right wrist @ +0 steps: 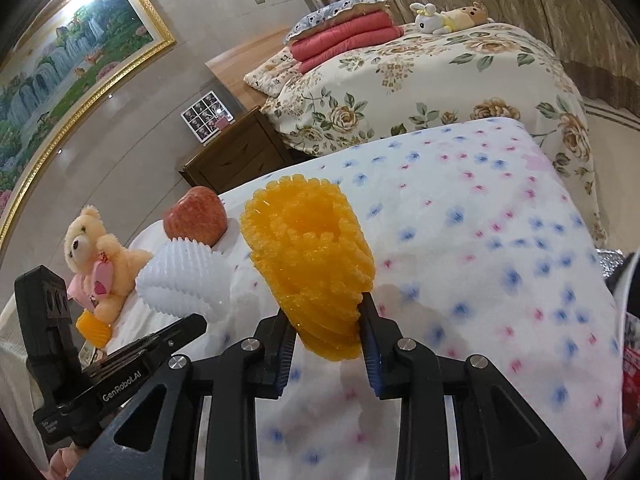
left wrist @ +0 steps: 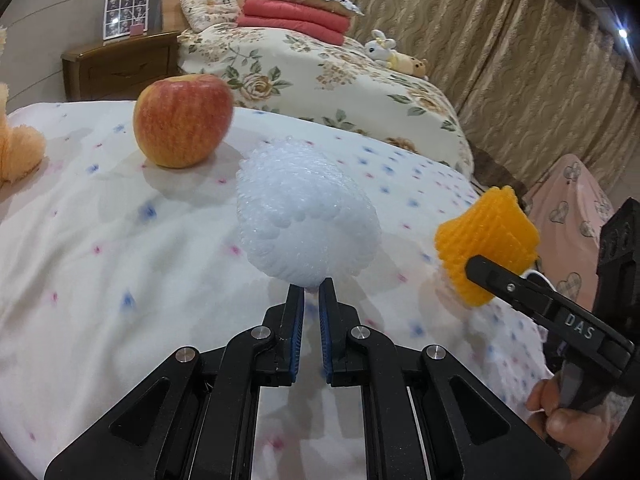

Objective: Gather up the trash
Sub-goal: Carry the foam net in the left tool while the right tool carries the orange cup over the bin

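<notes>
Room: a bedroom with beige patterned curtains [left wrist: 500, 60], a wooden nightstand [left wrist: 120, 64] and a gold-framed landscape painting [right wrist: 68, 80] on the wall.
Surface: a white bedcover [left wrist: 120, 240] printed with small blue and pink flowers.
Writing: "DAS" reads on the right gripper's finger in the left wrist view; "GenRobot.AI" reads on the left gripper's finger in the right wrist view. A smaller label below it is too small to read.
Left gripper [left wrist: 311, 290]: jaws nearly closed, pinching the lower tip of the white foam net [left wrist: 306, 216], which stands up above the bedcover.
Right gripper [right wrist: 326, 316]: jaws partly closed on the lower end of the orange foam net [right wrist: 312, 256], held upright with its open mouth facing up.
Apple [left wrist: 182, 120]: red and yellow, resting on the bedcover just beyond the white foam net.
Teddy bear [right wrist: 96, 264]: cream-coloured, seated at the bedcover's far edge, near the apple.
Second orange foam piece [right wrist: 94, 326]: lies below the teddy bear, partly hidden by the left gripper.
Second bed [right wrist: 440, 80]: floral quilt, carrying folded red blankets [right wrist: 344, 36], pillows and two soft toys [right wrist: 448, 14].
Photo sheet [left wrist: 126, 14]: propped on the nightstand; its pictures are too small to make out.
</notes>
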Demonstrator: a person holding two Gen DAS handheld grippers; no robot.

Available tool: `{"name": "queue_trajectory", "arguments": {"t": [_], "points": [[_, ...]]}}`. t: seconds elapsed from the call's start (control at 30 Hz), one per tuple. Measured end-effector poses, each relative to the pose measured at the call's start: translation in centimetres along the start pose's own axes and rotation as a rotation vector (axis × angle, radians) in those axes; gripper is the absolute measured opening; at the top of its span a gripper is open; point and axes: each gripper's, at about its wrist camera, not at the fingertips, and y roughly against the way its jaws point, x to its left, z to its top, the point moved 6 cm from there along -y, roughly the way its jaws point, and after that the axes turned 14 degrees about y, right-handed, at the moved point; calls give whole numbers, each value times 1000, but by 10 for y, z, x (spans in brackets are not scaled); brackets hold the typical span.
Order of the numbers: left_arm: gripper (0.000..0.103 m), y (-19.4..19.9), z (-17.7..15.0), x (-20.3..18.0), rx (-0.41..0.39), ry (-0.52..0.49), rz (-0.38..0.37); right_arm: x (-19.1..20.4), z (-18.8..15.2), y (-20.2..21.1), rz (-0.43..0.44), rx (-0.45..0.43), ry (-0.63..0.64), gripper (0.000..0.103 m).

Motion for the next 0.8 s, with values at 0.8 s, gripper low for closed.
{"name": "queue_trajectory", "arguments": {"t": [0.8], "points": [[7, 23, -75, -70, 58, -121, -67, -31, -54, 80, -73, -50, -68, 30]]}}
